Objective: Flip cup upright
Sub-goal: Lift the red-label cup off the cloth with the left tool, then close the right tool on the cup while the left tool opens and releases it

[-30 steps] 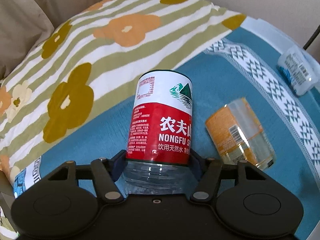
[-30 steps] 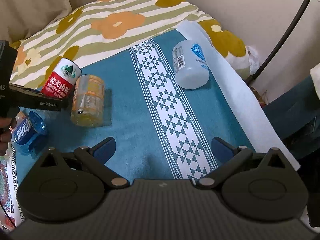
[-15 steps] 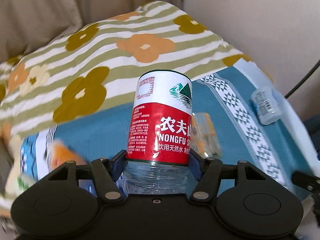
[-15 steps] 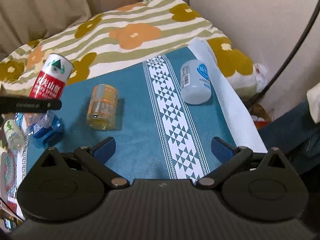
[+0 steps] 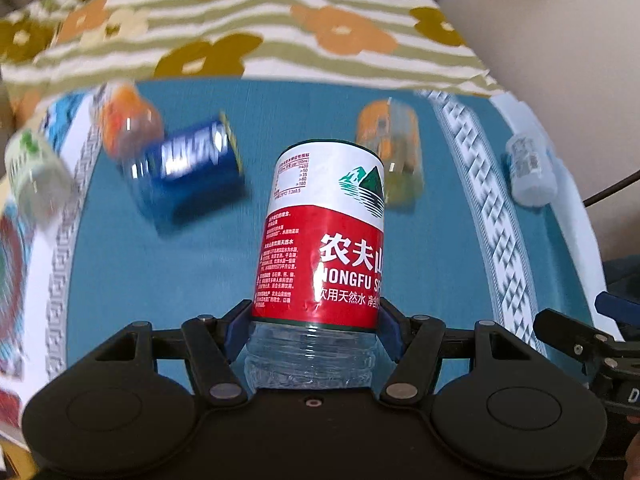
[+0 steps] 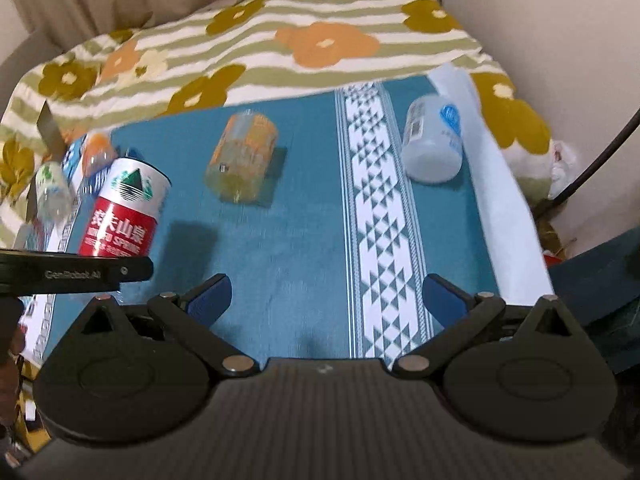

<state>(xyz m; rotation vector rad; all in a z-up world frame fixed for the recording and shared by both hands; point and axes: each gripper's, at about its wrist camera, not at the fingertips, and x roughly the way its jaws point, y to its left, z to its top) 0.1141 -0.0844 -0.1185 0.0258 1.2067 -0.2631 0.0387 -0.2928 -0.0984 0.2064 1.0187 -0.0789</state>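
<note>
Item: red-label cup (image 5: 324, 236), clamped in left gripper (image 5: 316, 330) above the teal surface (image 5: 160, 280), lifted clear. Long axis: runs forward along the fingers, tilted. Right gripper (image 6: 326, 294): spread wide, holding nothing, farther off.

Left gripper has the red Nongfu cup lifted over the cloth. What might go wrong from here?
1. The left gripper pinches the red Nongfu cup only at its clear ribbed end, so the thin plastic may buckle or slip as it turns.
2. The blue-label cup and the orange-label cup lie on their sides nearby; a wide swing might knock them rolling.
3. The teal cloth looks soft, so a cup set upright may tip.
</note>
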